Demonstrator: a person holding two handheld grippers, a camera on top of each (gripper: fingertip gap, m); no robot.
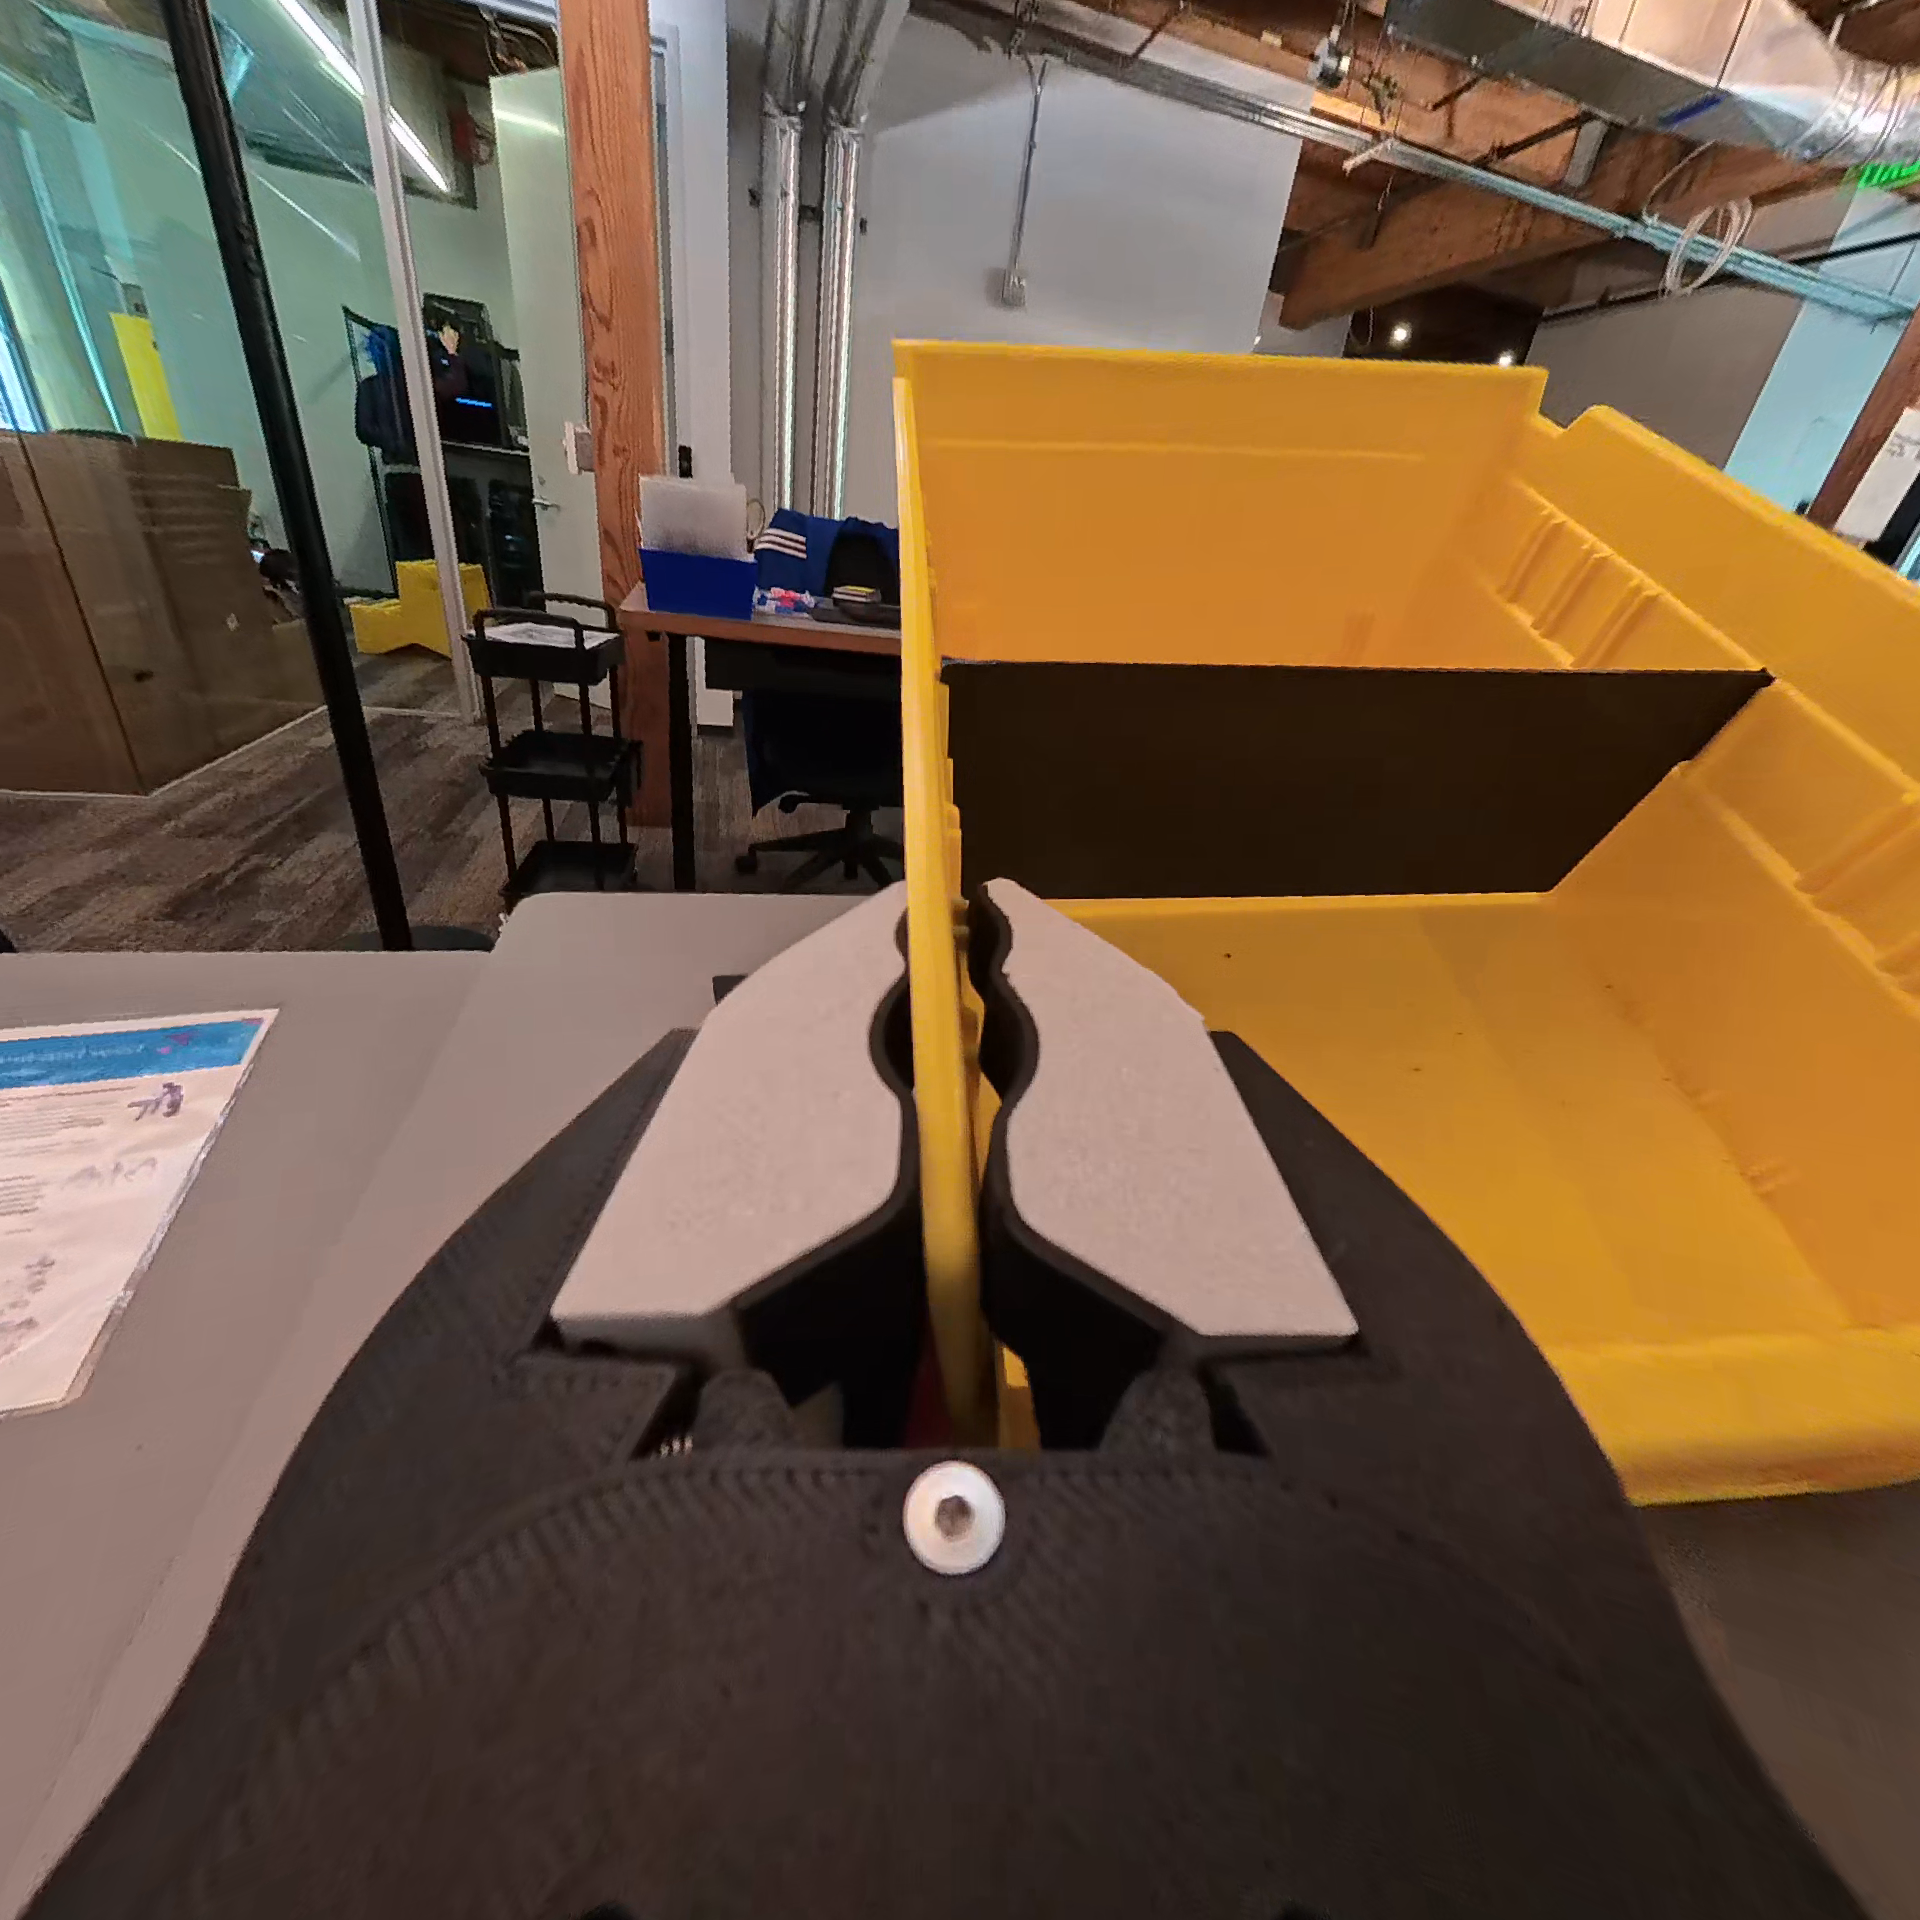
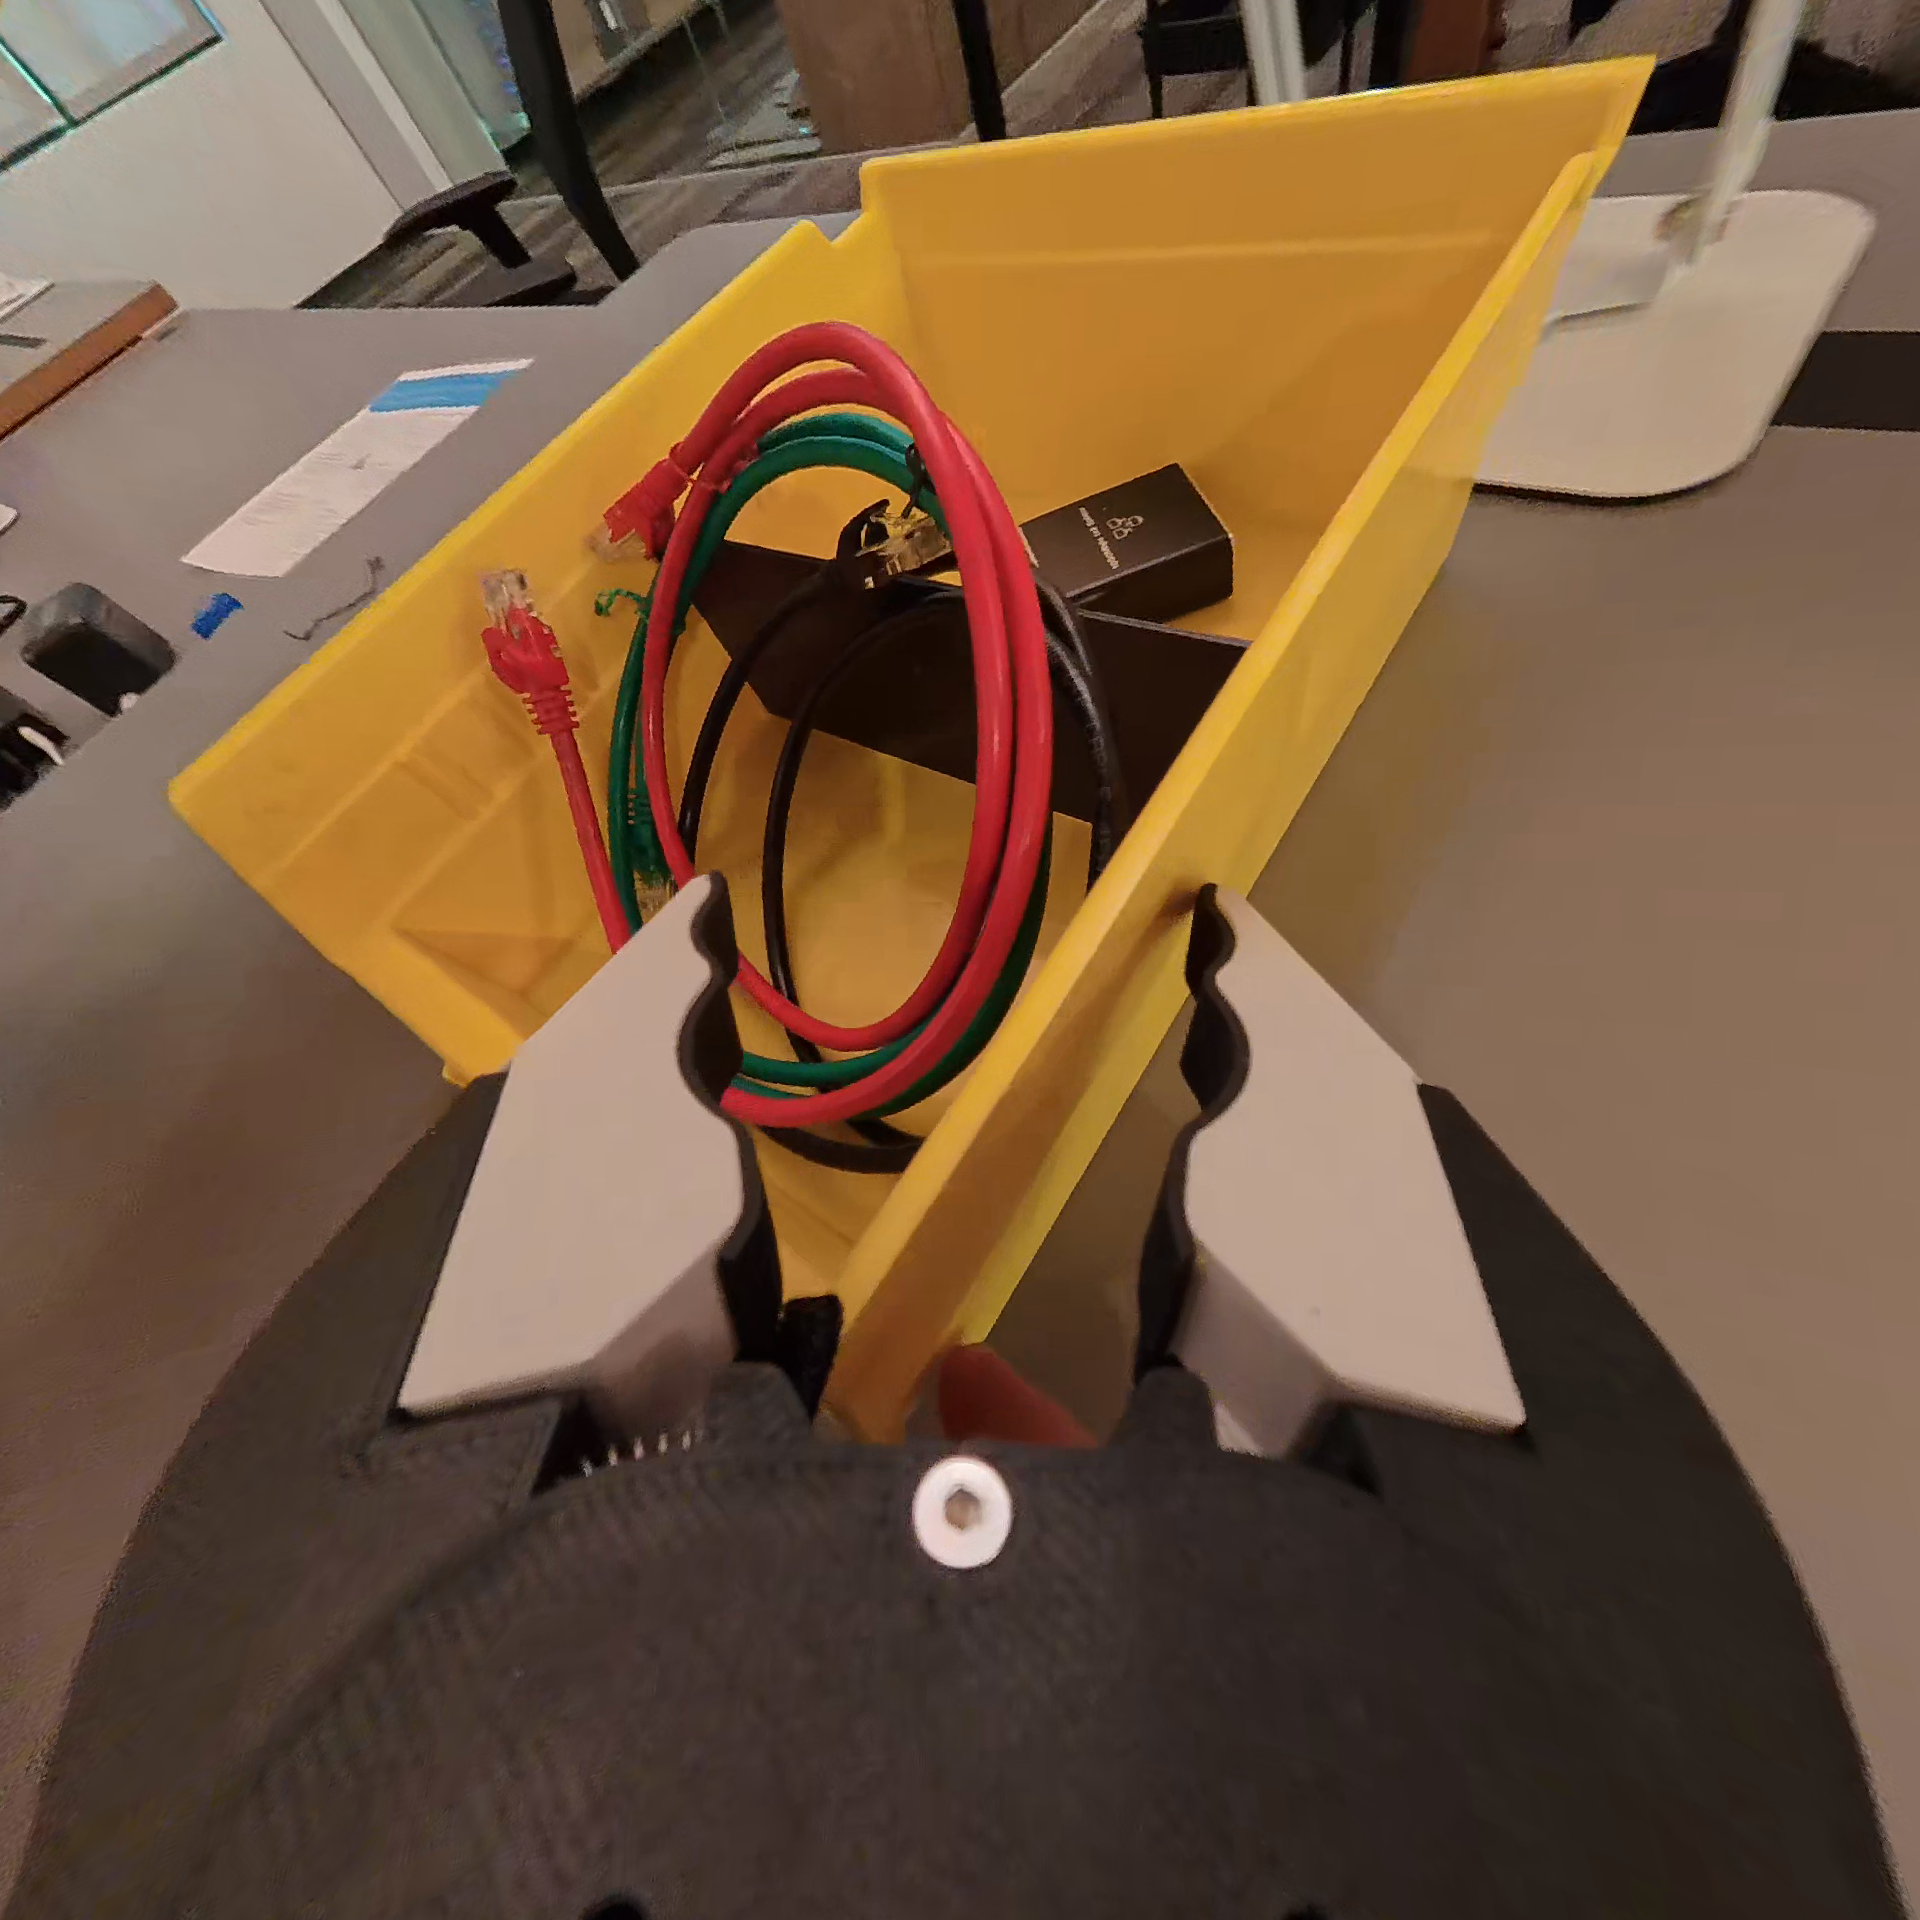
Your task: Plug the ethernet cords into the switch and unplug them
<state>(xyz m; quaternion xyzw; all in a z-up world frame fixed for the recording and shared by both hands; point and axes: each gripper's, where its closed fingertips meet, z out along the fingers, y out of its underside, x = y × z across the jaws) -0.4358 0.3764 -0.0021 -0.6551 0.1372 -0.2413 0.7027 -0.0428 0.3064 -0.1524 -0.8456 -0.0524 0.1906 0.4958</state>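
In the right wrist view a yellow bin (image 2: 1299, 675) holds coiled red (image 2: 1023, 675), green (image 2: 634, 727) and black (image 2: 774, 810) ethernet cords in front of a black divider (image 2: 935, 717). A red plug (image 2: 525, 655) lies free at the left. A small black box, the switch (image 2: 1132, 540), lies behind the divider. My right gripper (image 2: 961, 894) is open and straddles the bin's right wall. My left gripper (image 1: 940, 904) is shut on the left wall (image 1: 940, 1143) of a yellow bin (image 1: 1351, 1143) whose near compartment looks empty. I cannot tell if it is the same bin.
The bins stand on a grey table (image 2: 1558, 831). A laminated sheet (image 1: 94, 1174) lies left of the left gripper. A paper (image 2: 353, 468) and small dark items lie left of the bin. A white stand base (image 2: 1683, 332) sits at the far right. There is about 45 centimetres between the tips of the two grippers.
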